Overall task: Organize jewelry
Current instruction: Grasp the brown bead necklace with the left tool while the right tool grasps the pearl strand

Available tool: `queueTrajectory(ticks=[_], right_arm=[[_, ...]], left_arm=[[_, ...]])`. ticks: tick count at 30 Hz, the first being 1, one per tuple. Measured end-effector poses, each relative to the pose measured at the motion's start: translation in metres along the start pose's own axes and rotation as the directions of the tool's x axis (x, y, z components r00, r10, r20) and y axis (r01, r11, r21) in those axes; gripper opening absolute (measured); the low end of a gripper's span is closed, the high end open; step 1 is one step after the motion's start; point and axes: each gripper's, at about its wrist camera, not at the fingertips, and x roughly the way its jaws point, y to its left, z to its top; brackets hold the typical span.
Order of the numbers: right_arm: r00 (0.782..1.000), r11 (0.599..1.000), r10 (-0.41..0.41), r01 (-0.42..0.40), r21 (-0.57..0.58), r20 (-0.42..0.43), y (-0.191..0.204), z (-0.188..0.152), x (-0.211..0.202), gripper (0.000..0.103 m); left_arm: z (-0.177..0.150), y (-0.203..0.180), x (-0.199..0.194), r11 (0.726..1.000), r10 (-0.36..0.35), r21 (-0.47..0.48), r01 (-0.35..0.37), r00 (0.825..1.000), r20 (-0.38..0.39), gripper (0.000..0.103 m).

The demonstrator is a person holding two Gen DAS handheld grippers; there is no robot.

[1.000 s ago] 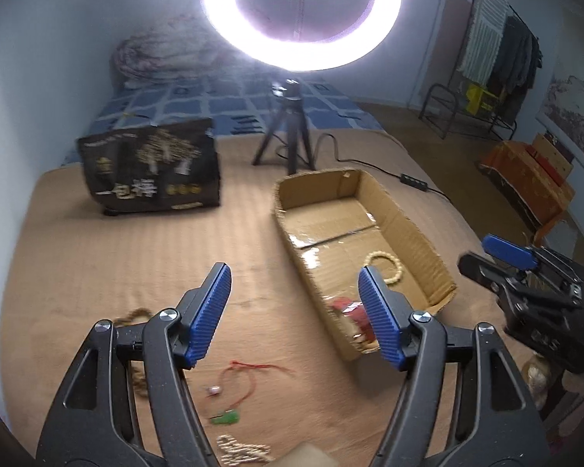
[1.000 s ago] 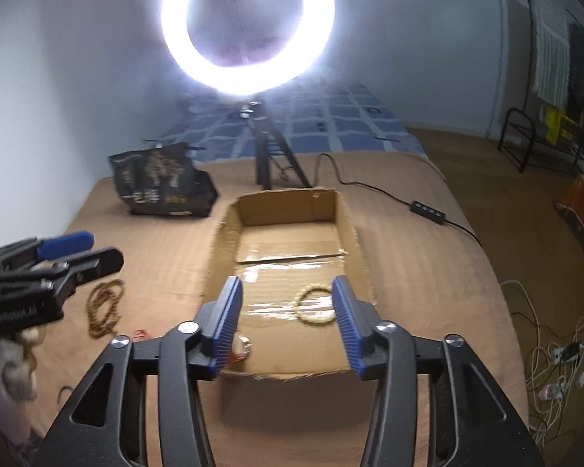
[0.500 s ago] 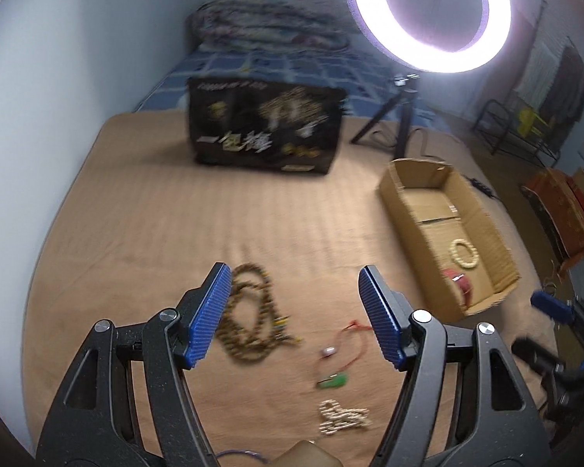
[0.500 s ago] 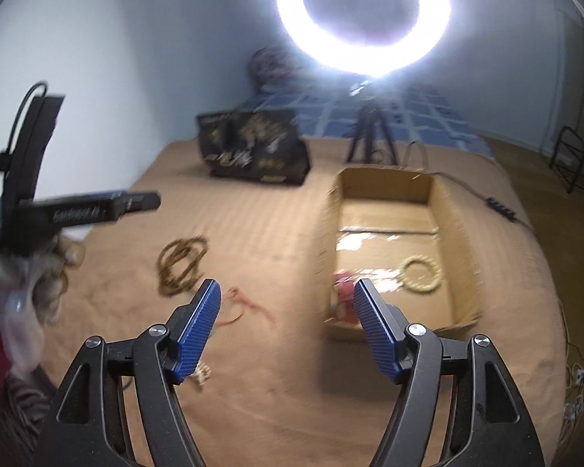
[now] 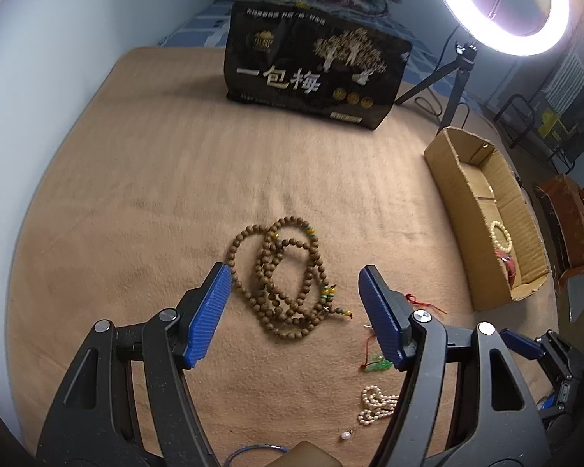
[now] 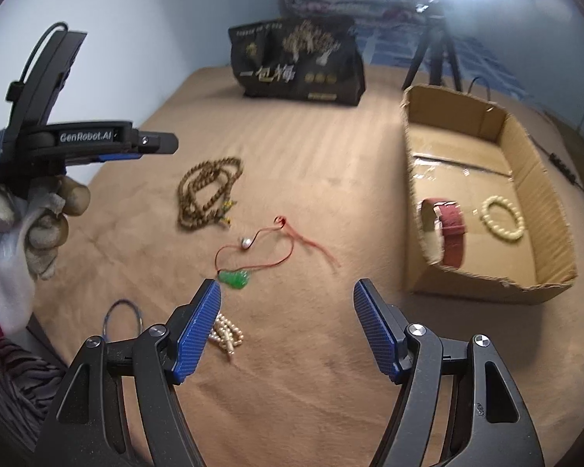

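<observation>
On the tan blanket lies a long brown bead necklace (image 5: 253, 295); my left gripper (image 5: 294, 272) hovers above it, open and empty. A gloved hand (image 6: 43, 225) holds that left gripper (image 6: 148, 144) in the right wrist view. My right gripper (image 6: 288, 286) is open with nothing between its pads, just right of a green pendant (image 6: 235, 278) on a red cord (image 6: 276, 249). A pearl string (image 6: 226, 336) lies by its left finger. The cardboard box (image 6: 518, 128) at the right holds a red strap (image 6: 451, 233) and a cream bracelet (image 6: 502, 218).
A black printed bag (image 5: 311, 66) stands at the back, with a ring light (image 5: 502, 4) on a tripod to its right. A thin blue ring (image 6: 122, 319) and a small loose pearl (image 5: 345, 435) lie near the blanket's front edge. A wall runs along the left.
Both grippers swung left, away from the box, and sank toward the loose jewellery. The right jaws stand wider than a second ago. The left gripper is now over the bead necklace.
</observation>
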Motion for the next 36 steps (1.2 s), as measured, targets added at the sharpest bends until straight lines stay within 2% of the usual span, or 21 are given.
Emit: queueTrajectory(ticks=[8,20,26,36], right_arm=[[0.994,0.994,0.069,-0.075,-0.075,-0.085,0.02,-0.01,0.019,0.071],[0.984,0.987,0.09,-0.109,-0.12,-0.154,0.031,-0.017,0.038,0.071],[0.979,0.986,0.104,-0.125,-0.112,-0.173,0.032,-0.017,0.046,0.071],[0.969,0.976,0.148,-0.176,-0.129,-0.196,0.038,-0.019,0.057,0.071]], left_arm=[[-0.006,0.013,0.028,1.0,0.021,-0.007,-0.021,0.997,-0.074,0.07],[-0.001,0.034,0.069,0.987,-0.015,-0.162,-0.009,0.988,-0.151,0.07],[-0.001,0.031,0.083,0.968,-0.079,-0.251,0.033,0.981,-0.177,0.07],[0.0,-0.011,0.1,0.994,0.042,-0.092,-0.06,0.982,-0.184,0.07]])
